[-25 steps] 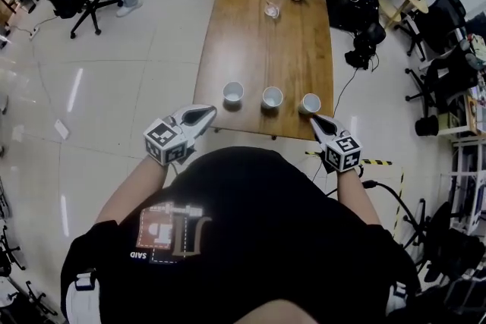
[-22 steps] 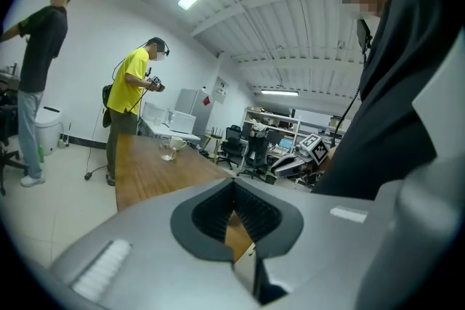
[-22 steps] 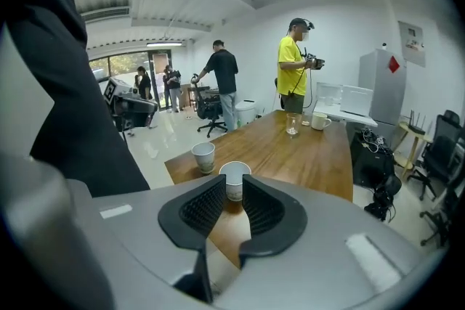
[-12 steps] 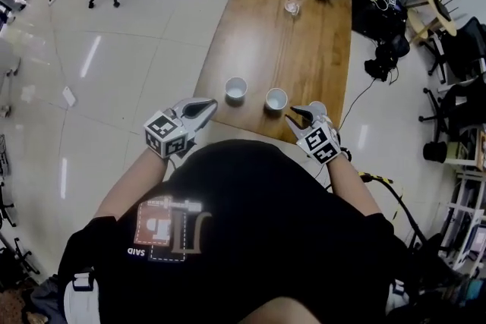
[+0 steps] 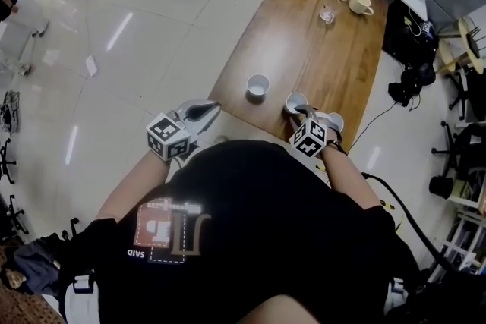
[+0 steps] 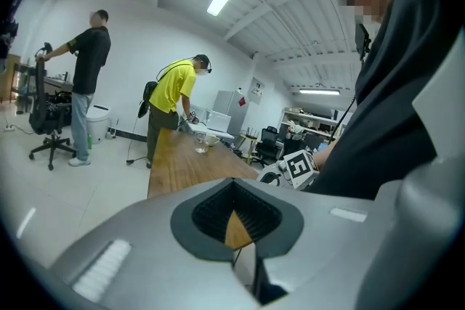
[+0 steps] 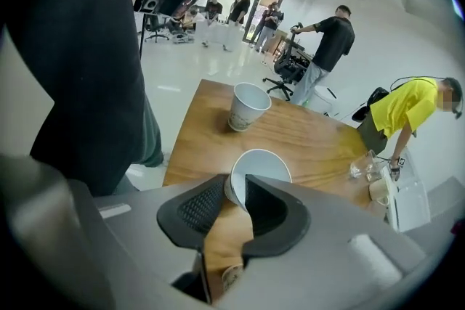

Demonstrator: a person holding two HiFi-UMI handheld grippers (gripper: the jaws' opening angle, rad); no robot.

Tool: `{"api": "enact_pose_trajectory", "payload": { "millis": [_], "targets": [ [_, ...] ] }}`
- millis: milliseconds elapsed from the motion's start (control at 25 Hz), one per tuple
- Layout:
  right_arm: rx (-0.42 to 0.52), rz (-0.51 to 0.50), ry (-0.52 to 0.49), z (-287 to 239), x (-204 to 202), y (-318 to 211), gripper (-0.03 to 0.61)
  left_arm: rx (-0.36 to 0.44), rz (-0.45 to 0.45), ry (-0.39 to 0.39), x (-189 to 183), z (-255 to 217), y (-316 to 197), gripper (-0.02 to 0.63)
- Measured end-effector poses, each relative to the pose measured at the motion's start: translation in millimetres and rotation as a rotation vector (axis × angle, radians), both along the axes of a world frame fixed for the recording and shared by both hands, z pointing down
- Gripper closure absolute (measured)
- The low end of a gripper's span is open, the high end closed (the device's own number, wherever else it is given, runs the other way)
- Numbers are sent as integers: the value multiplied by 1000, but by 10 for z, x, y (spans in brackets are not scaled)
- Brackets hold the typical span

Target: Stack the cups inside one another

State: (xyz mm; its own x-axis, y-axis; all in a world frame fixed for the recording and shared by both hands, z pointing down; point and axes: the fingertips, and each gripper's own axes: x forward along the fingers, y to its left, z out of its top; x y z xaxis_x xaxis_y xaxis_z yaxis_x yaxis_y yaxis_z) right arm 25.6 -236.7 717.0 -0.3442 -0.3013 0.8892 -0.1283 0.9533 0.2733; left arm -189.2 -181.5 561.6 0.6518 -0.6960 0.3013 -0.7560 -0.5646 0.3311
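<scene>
Fingers (image 6: 138,239) of the left gripper (image 6: 234,225) are pressed together with nothing between them; only a sliver of wood shows through the notch where they meet. That gripper hangs beside the near corner of the counter (image 5: 319,57), apart from all the cups.

Over on the right gripper (image 7: 234,208) the fingers (image 7: 276,210) have just been opening and stand moderately apart. They point steeply down at the middle cup (image 7: 260,169), and the cup's near wall is in the gap between them. One finger sits over the open mouth and the other outside. The wall lies close against the finger over the mouth, while a strip of bare counter shows between it and the outer one, so the pads are not clamped on it.

All three white cups stand upright and separate in a row near the counter's near edge. The left cup (image 7: 247,107) is well clear of the gripper, and the right cup (image 5: 334,121) is partly hidden behind it. At the far end of the counter sit a mug (image 5: 359,2) and a glass (image 5: 327,14), close together.
</scene>
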Motion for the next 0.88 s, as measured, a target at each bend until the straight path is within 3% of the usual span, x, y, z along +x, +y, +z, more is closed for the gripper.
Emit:
{"api": "enact_pose_trajectory", "payload": {
  "millis": [400,600,680,760,880],
  "targets": [
    [-16,-8,41,39,-65,6,548,12,3,25,-153,-2,-43,614],
    [-58,31,-24,-71,-121,66,442,23,19,15,-172,-34,-100,614],
    [-50,44,-68,-218,-118,87,425,55,70,-42,-57,-58,-148,614],
    [-25,78,-129,-450,-71,65,423,97,164,-146,187,-67,-233,614],
    [14,197,-235,-819,163,25,425,180,419,-371,817,51,-299,614]
  ]
}}
